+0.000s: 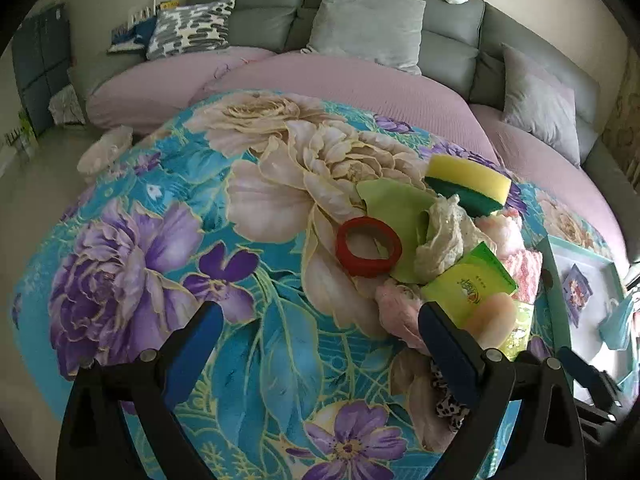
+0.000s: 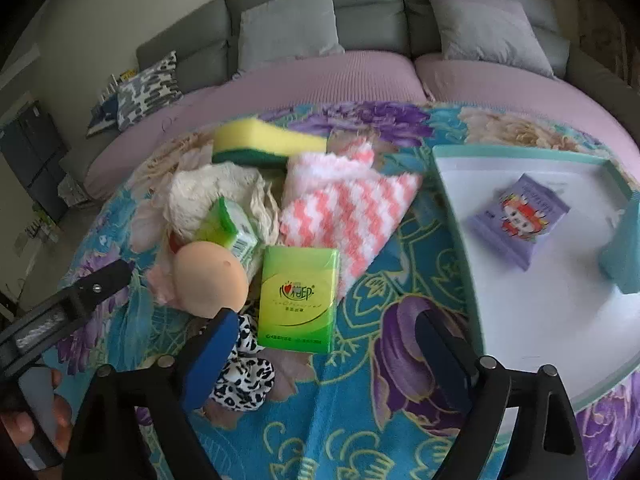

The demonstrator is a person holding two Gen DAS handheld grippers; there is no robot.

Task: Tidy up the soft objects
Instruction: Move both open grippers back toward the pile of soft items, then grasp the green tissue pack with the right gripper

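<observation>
A pile of soft things lies on the floral cloth (image 2: 360, 420): a yellow-green sponge (image 2: 264, 142), a pink-white striped cloth (image 2: 348, 208), a cream cloth (image 2: 208, 196), two green tissue packs (image 2: 298, 300), a peach beauty sponge (image 2: 210, 278), a leopard-print scrunchie (image 2: 244, 380). A red ring (image 1: 369, 246) and a green cloth (image 1: 396, 208) show in the left wrist view. My left gripper (image 1: 320, 340) is open and empty over the cloth, left of the pile. My right gripper (image 2: 324, 350) is open and empty, just short of the nearer tissue pack.
A white tray with a teal rim (image 2: 520, 300) sits at the right, holding a purple tissue pack (image 2: 518, 220) and a teal item (image 2: 624, 256). A grey sofa (image 1: 360, 12) with pillows and a pink cover stands behind the table.
</observation>
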